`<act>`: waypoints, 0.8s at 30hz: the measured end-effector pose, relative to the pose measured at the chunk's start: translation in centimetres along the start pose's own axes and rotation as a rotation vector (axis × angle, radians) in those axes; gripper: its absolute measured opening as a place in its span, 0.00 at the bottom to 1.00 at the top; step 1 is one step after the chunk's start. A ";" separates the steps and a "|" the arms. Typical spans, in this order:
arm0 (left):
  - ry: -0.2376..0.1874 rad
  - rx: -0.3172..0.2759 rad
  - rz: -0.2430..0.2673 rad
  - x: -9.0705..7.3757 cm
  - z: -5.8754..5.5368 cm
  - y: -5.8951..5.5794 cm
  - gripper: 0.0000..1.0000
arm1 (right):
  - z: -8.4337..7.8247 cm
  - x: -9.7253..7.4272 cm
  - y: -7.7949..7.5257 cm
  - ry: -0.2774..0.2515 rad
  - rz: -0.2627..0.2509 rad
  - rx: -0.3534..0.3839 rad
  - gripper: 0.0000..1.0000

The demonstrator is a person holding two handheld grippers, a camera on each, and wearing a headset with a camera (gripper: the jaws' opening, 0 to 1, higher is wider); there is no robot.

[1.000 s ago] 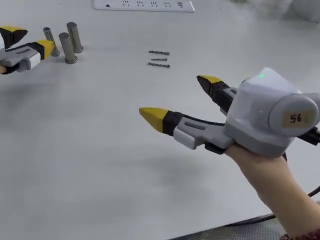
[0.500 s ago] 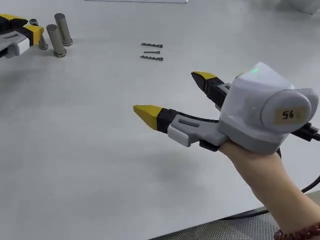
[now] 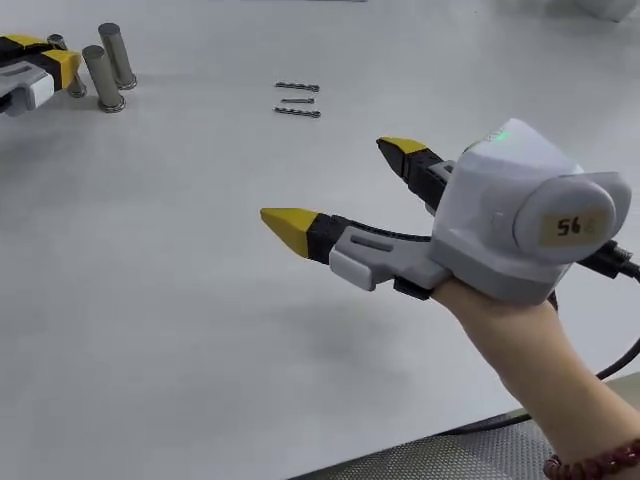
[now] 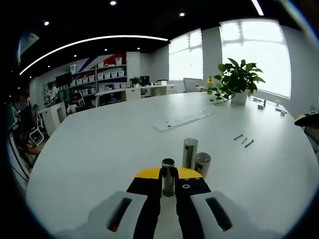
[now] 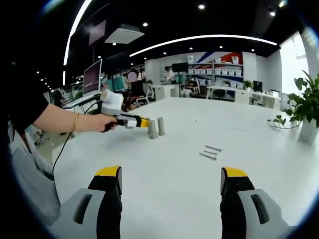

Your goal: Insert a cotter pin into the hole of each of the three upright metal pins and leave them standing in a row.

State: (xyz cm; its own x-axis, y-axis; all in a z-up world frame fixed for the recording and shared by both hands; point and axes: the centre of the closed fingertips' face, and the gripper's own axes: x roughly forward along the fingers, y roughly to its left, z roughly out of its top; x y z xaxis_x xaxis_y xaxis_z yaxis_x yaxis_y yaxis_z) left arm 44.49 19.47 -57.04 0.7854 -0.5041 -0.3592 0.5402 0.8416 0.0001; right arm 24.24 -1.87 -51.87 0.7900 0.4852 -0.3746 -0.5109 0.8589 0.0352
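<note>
Bright, even light; fisheye-warped edges.

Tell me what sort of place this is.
Probably an open-plan office or lab: a large white table, shelves of boxes, desk monitors and a potted plant.

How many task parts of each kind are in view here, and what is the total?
Upright grey metal cylinder pins: 3
Thin dark metal cotter pins lying flat: 3
Total: 6
</note>
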 end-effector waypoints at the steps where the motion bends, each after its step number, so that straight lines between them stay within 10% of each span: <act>1: 0.000 -0.002 -0.001 0.0 0.0 0.0 0.06 | 0.0 0.0 0.0 0.001 -0.001 0.000 0.79; 24: 0.048 0.039 0.003 -1.8 -0.3 -0.7 0.05 | -0.2 -0.4 0.1 0.006 0.007 -0.014 0.79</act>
State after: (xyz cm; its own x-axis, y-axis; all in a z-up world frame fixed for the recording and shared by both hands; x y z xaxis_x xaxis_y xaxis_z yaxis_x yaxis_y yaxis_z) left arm 42.64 19.88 -56.73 0.7721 -0.4911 -0.4033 0.5501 0.8343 0.0373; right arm 23.80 -1.96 -51.87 0.7844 0.4903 -0.3798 -0.5213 0.8530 0.0245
